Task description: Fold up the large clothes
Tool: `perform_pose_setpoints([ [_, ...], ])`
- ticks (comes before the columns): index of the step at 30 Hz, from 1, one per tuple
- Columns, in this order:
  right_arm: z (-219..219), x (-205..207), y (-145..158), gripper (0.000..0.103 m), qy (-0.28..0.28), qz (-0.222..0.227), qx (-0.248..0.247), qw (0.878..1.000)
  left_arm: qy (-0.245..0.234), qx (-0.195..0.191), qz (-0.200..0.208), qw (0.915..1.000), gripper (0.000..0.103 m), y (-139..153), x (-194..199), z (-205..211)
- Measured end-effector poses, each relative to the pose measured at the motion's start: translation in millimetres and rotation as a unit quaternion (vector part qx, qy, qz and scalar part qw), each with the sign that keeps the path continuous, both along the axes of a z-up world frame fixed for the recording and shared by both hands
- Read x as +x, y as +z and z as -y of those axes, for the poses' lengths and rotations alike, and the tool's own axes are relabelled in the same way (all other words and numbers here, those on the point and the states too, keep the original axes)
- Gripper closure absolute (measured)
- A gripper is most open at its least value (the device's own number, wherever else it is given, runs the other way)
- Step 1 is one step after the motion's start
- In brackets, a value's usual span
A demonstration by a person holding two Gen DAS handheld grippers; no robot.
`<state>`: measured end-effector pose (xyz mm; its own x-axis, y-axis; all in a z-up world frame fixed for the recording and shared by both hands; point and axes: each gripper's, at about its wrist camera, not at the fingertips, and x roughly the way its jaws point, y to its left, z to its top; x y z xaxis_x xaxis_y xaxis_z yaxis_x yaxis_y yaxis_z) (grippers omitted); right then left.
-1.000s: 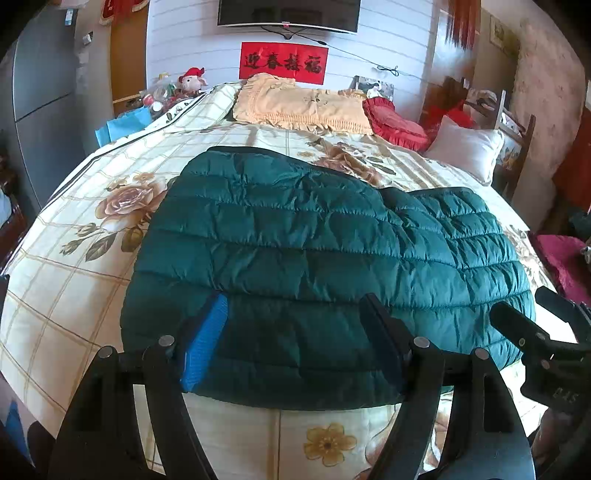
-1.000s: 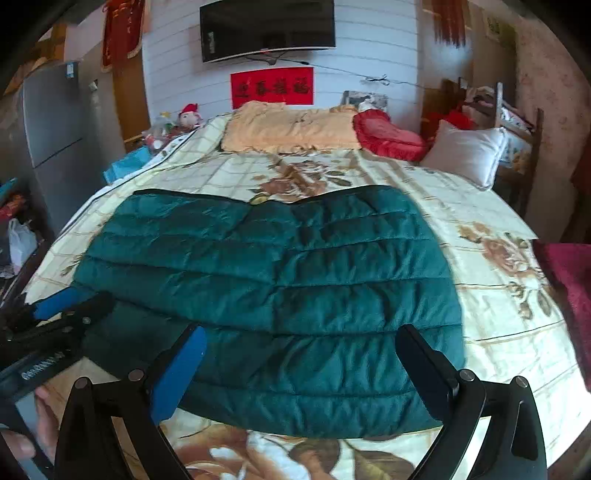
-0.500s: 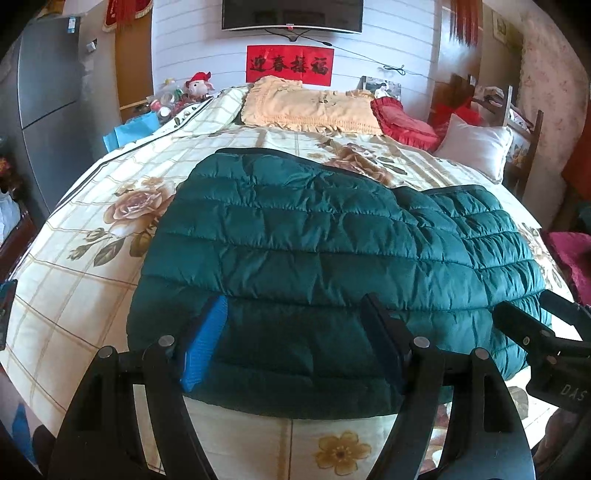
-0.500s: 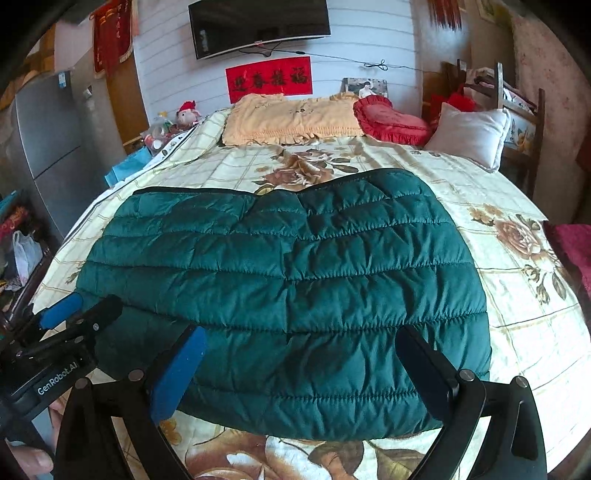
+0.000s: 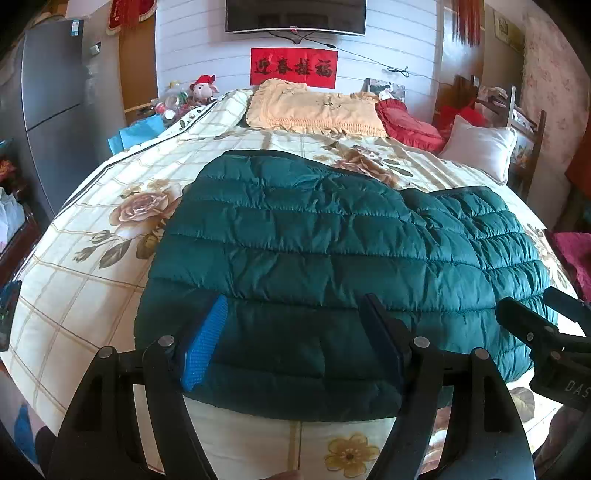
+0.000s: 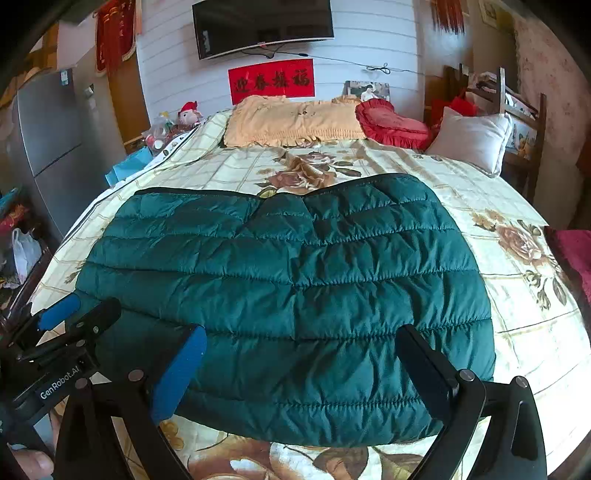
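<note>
A dark green quilted down jacket [image 5: 332, 251] lies flat on the floral bedspread [image 5: 92, 258], its near hem toward me; it also shows in the right wrist view [image 6: 288, 280]. My left gripper [image 5: 295, 317] is open and empty, hovering over the jacket's near left hem. My right gripper [image 6: 299, 350] is open and empty over the near right hem. Each gripper shows in the other's view: the right one at the right edge [image 5: 546, 332], the left one at the left edge [image 6: 74, 325].
A yellow fringed blanket [image 5: 314, 107], a red cushion [image 5: 406, 125] and a white pillow [image 5: 476, 147] lie at the bed's far end. A grey fridge [image 5: 51, 103] stands left. A wooden chair [image 5: 524, 125] stands right. A TV [image 5: 295, 16] hangs on the far wall.
Both grippers have drawn slightly forward and lower over the jacket's near hem; the jacket fills more of each view. The jacket has not moved. Both stay open.
</note>
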<state>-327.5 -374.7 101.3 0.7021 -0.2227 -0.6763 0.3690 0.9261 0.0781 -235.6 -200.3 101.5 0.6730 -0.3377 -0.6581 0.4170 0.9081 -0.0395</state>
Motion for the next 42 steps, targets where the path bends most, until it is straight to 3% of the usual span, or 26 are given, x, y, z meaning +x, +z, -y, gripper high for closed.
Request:
perform_pose_setpoints([
  [42,-4.2,0.9,-1.9,0.002,0.009,0.002,-0.002,1.0,-0.004,-0.014,-0.018,0.9997,0.028,-4.6,2.0,-0.6],
])
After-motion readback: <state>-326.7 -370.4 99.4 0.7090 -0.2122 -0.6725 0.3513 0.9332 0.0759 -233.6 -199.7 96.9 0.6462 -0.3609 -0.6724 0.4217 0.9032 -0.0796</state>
